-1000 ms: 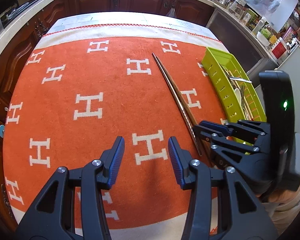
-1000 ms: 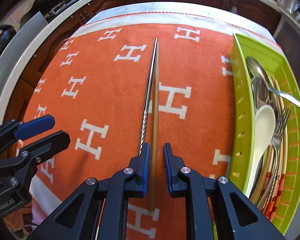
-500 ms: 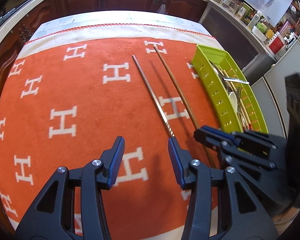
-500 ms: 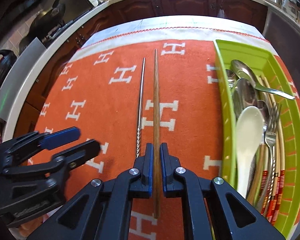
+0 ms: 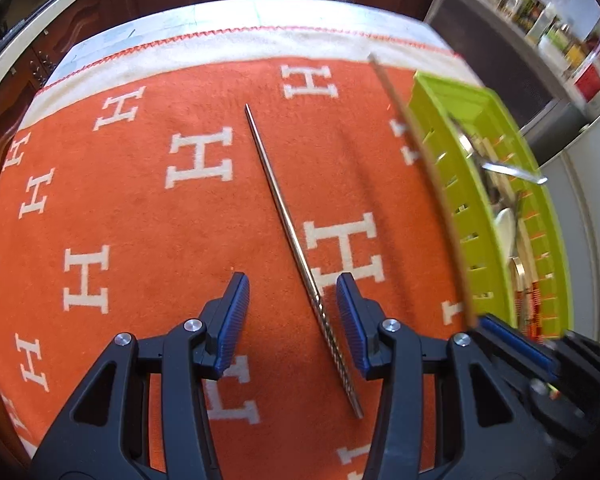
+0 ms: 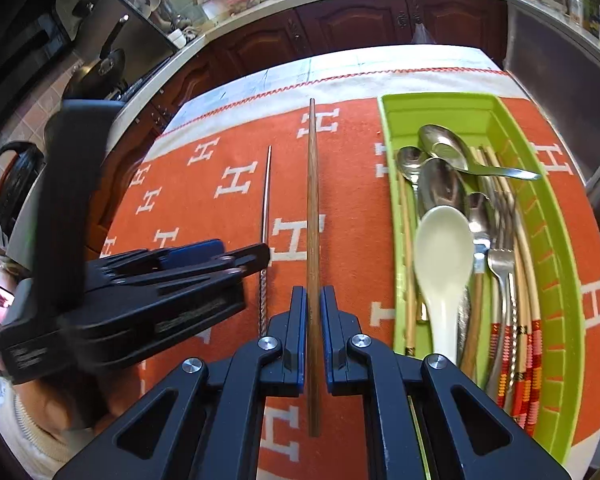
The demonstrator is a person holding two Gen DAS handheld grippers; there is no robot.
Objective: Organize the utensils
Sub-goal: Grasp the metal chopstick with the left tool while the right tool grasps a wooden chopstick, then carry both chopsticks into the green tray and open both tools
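My right gripper [image 6: 313,300] is shut on a long wooden chopstick [image 6: 312,208] and holds it lifted above the orange cloth, left of the green utensil tray [image 6: 388,200]. The chopstick shows blurred in the left wrist view [image 5: 420,152] beside the tray [image 5: 452,184]. A metal chopstick [image 5: 288,236] with a twisted end lies on the cloth. My left gripper [image 5: 292,312] is open, its fingers on either side of the metal chopstick's near part. The metal chopstick also shows in the right wrist view [image 6: 266,200].
The tray holds several spoons, a white ceramic spoon [image 6: 440,272], a fork [image 6: 502,264] and chopsticks. The orange cloth with white H marks [image 5: 140,208] covers the table. Dark wooden cabinets [image 6: 360,24] and a cluttered counter stand beyond the far edge.
The right gripper has lifted the wooden chopstick off the cloth and carried it right toward the tray. The left gripper has moved right and now straddles the metal chopstick.
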